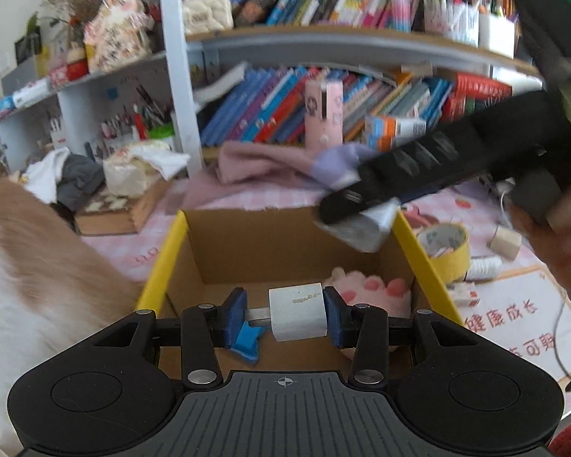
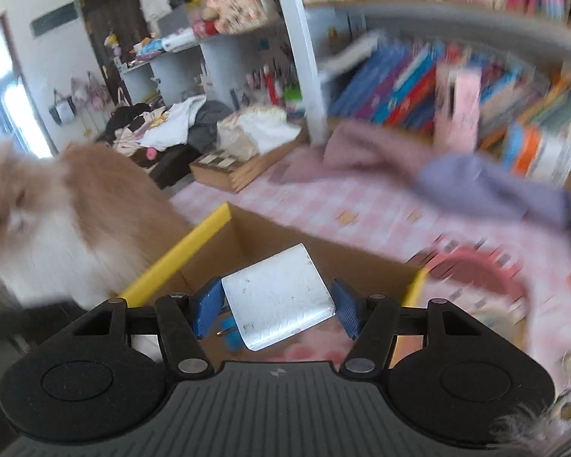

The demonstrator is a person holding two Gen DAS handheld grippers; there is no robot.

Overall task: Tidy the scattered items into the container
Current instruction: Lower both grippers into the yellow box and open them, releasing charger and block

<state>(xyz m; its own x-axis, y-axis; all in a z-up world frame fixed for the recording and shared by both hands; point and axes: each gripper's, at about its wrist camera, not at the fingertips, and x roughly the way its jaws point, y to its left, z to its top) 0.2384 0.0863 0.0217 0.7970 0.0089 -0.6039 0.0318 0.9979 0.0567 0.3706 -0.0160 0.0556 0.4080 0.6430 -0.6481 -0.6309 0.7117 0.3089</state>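
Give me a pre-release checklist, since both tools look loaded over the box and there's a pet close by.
1. Left tool grips the small white charger: ok.
2. Right tool grips the flat white adapter: ok, though it sits tilted.
3. Both loads over the open box: ok.
4. Space in the box: ok; a pink plush and a blue piece leave bare floor.
5. Pet clear of the box: not ok; its fur touches the yellow left edge.
6. Tools clear of each other: cannot tell; the right one crosses the box's far right corner.
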